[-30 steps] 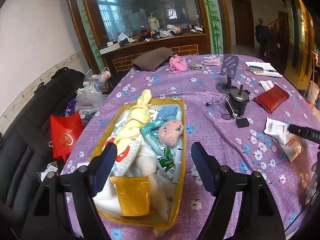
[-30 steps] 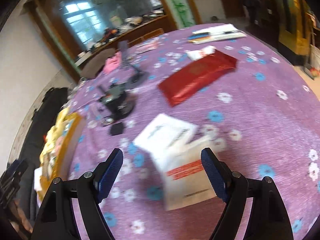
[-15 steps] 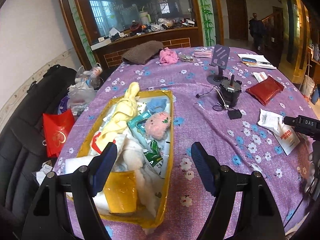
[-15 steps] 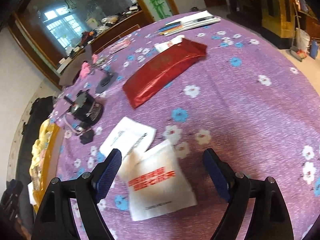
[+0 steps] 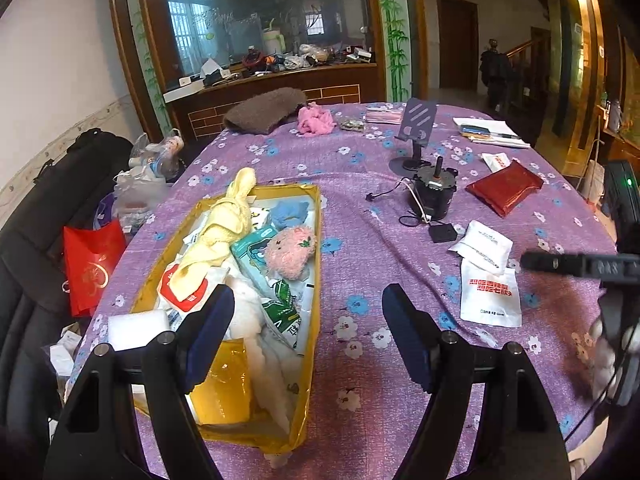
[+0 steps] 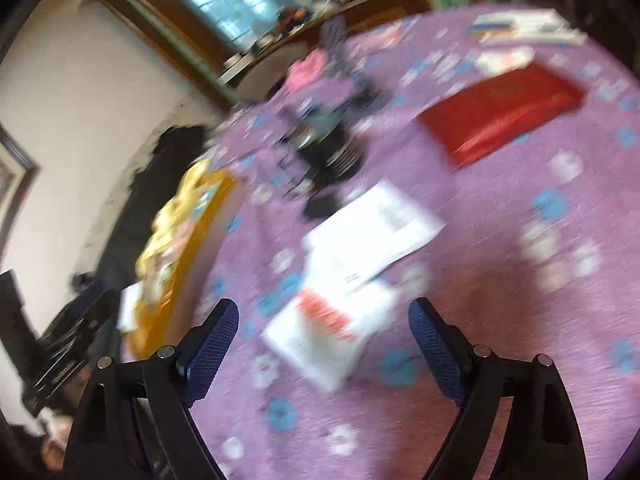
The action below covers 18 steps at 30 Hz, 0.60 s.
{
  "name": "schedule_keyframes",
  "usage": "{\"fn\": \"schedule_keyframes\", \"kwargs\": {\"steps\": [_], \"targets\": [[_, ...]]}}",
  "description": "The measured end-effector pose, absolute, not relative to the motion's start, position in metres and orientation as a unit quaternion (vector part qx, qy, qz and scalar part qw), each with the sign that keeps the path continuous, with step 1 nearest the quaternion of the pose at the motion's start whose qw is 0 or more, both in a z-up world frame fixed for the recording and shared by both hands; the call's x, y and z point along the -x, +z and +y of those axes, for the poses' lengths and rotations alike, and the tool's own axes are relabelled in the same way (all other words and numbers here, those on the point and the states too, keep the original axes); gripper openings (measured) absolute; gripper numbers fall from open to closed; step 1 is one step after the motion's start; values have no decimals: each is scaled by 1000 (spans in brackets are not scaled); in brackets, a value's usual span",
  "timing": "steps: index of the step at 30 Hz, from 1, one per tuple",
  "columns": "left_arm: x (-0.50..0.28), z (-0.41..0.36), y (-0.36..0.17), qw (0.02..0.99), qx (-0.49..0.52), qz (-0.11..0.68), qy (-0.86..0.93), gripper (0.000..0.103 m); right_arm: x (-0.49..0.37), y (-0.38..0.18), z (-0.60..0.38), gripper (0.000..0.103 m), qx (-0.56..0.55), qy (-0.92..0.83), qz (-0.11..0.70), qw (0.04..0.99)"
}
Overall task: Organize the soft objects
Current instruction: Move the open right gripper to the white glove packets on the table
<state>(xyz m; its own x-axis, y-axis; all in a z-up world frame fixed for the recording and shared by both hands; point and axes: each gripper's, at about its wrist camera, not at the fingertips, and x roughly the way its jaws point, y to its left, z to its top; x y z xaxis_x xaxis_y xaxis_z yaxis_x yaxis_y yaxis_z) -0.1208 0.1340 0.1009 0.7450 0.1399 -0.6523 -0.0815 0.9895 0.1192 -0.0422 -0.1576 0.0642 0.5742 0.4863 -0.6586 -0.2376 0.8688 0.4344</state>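
The left gripper (image 5: 304, 332) hangs with jaws spread wide and empty over the near edge of the bench (image 5: 360, 168), straddling the right wall of the yellow box (image 5: 314, 280), which is heaped with soft things: a pink plush (image 5: 290, 252), a yellow cloth (image 5: 224, 232), packets. The right gripper (image 6: 324, 340), jaws likewise wide and empty, hovers above a white packet with red print (image 6: 324, 332); that view is blurred. A second white packet (image 5: 482, 246) lies just beyond. Further off sits a red pouch (image 5: 504, 190), and at the far edge a pink cloth (image 5: 316, 120) beside a brown cloth (image 5: 264, 110).
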Motion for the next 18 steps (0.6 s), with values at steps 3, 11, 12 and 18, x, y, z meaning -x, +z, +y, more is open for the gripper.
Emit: {"fn": "schedule_keyframes", "kwargs": {"steps": [3,11,12,18], "targets": [[120,132,99,933,-30,356,43,76,32,62,-169,89,-152,166,426,876],[119,127,96,929,-4,370,16,76,-15,53,-115,90,-147,157,482,849],[120,127,97,929,-3,370,13,76,-21,54,-108,90,-139,147,483,852],[116,114,93,922,-1,386,-19,76,-41,50,-61,72,-32,88,481,872]]}}
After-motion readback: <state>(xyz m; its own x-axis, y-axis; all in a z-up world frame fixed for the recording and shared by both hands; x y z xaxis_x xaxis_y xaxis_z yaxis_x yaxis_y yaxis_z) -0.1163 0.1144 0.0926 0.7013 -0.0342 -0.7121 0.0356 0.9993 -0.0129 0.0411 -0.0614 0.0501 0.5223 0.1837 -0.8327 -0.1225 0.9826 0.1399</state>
